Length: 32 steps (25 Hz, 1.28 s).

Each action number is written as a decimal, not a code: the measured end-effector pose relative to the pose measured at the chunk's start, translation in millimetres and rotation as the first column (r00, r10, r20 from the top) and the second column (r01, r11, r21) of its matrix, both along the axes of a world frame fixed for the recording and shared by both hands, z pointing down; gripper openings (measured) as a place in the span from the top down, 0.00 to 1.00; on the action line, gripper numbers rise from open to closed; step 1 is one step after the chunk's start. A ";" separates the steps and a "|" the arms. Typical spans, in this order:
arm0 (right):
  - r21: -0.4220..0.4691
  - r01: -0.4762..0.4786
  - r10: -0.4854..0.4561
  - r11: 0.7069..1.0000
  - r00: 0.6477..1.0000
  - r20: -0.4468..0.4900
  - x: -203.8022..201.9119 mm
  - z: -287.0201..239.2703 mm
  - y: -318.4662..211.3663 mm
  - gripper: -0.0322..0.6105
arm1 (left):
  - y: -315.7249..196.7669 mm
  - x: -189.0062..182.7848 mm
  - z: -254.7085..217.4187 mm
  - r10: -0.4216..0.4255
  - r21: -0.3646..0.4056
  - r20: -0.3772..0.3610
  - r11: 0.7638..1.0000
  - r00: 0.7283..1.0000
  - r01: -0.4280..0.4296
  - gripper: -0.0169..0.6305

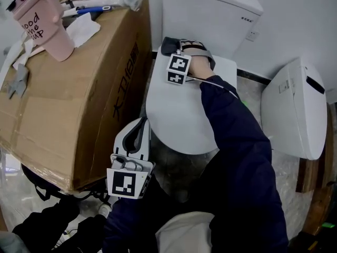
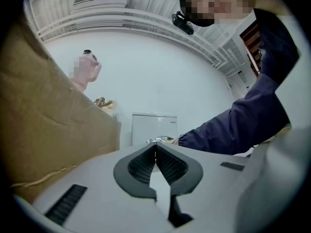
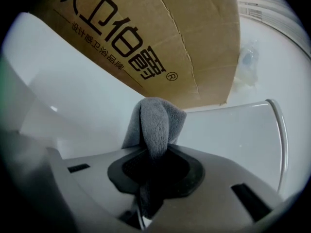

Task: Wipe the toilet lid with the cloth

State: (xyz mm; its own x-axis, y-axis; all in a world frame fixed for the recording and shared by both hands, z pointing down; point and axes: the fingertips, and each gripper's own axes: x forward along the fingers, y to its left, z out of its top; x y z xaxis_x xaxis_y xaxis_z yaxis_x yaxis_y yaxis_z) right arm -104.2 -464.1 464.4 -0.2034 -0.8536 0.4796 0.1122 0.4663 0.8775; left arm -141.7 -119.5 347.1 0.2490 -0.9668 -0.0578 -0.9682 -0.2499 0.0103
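The white toilet lid (image 1: 179, 115) lies shut below the cistern (image 1: 208, 12). At the lid's far left corner, by the cistern, my right gripper (image 1: 175, 48) is shut on a dark grey cloth (image 1: 168, 45) that rests on the lid. In the right gripper view the folded cloth (image 3: 154, 123) stands up out of the jaws of that gripper (image 3: 154, 147), against the white lid (image 3: 233, 130). My left gripper (image 1: 141, 126) hovers at the lid's near left edge, shut and holding nothing. In its own view the left gripper (image 2: 155, 142) points toward the cistern (image 2: 153, 127).
A big cardboard box (image 1: 79, 99) stands tight against the toilet's left side, with a pink cup (image 1: 45, 22) and small items on top. A second white toilet (image 1: 295, 109) stands to the right. My dark sleeve (image 1: 237, 141) crosses the lid.
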 end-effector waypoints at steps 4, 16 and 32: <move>-0.078 0.006 -0.007 0.997 1.000 -0.019 -0.8 5.2 19.3 0.85 | 0.3 2.7 2.5 0.028 -0.003 -0.001 1.000 1.000 -0.028 0.95; -0.192 0.062 -0.071 0.979 0.997 -0.041 -1.3 21.4 112.6 0.85 | -5.7 -9.7 -10.3 0.025 0.025 -0.010 0.999 1.000 -0.025 0.95; -0.303 0.119 -0.145 0.945 0.987 -0.064 -6.6 33.9 227.4 0.85 | -3.4 -15.2 -14.9 0.056 0.036 0.008 0.998 0.998 -0.056 0.95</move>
State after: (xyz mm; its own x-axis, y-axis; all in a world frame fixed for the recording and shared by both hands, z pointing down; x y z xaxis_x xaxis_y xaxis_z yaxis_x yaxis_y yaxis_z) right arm -110.8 -236.7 498.2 -0.2523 -0.6375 0.7280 0.2577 0.6809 0.6856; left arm -156.9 -122.9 332.2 0.3033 -0.9486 -0.0909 -0.9527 -0.3040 -0.0064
